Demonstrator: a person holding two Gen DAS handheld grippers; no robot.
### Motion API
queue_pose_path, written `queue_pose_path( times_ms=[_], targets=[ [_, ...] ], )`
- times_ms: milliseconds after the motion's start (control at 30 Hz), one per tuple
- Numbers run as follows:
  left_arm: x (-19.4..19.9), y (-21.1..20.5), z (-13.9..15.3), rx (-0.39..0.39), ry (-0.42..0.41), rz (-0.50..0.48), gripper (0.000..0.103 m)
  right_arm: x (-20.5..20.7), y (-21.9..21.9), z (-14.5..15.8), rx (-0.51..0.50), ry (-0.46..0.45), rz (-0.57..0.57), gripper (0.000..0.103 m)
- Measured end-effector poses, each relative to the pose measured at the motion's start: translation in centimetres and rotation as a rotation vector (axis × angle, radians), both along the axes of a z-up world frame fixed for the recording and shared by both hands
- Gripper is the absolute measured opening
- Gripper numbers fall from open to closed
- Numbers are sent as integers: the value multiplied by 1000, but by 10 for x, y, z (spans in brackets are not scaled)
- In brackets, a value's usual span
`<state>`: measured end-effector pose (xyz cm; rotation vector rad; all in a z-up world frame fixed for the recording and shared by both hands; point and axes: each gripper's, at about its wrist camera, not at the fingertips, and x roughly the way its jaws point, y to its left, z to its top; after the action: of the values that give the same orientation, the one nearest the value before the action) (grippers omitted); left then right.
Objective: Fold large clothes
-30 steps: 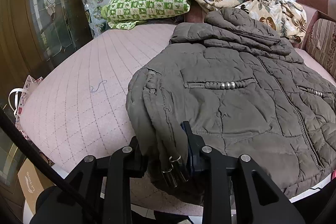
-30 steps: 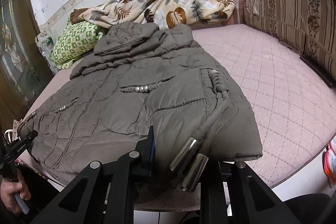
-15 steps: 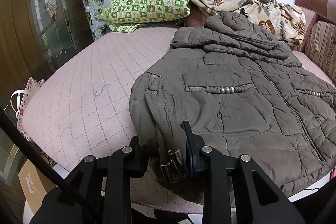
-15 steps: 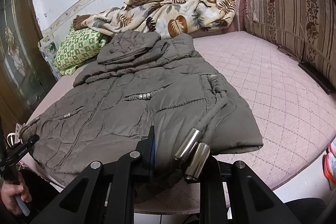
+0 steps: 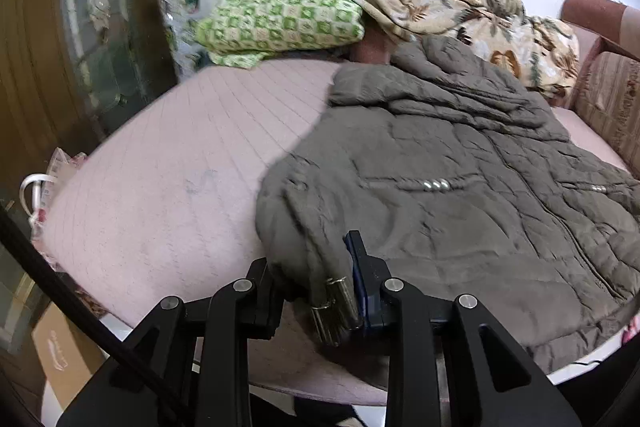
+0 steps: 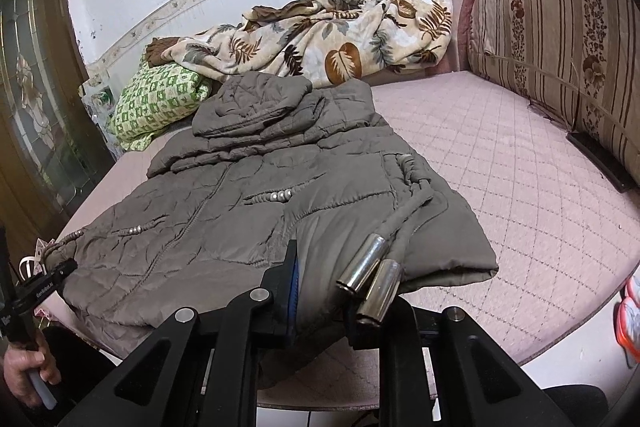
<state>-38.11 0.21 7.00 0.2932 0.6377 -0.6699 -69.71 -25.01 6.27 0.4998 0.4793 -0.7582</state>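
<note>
Olive-grey quilted padded jacket (image 5: 460, 195) spread on the pink quilted mattress (image 5: 160, 179) ahead of both pairs of fingers; its hem is bunched between the closed left gripper (image 5: 316, 279) and the closed right gripper (image 6: 320, 279), hiding the fingertips. Silver metal cord ends (image 6: 370, 279) lie across the right fingers. Writing on the left handle is too small to read.

grey-brown quilted jacket (image 6: 256, 203) spread flat, hood up.
</note>
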Motion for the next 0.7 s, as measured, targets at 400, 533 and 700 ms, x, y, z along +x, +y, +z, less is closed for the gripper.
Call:
queue_pose_path(
  times_ms=[400,533,700],
  targets=[
    [15,8,-8,-12,97,-33,32,-2,-8,-11,64,-7,-1,18],
    [33,24,-16,-69,205,-34,39,-3,-9,-14,78,-10,2,18],
    [35,27,-21,-50,185,-20,25,-3,-10,-18,94,-13,2,19]
  ],
)
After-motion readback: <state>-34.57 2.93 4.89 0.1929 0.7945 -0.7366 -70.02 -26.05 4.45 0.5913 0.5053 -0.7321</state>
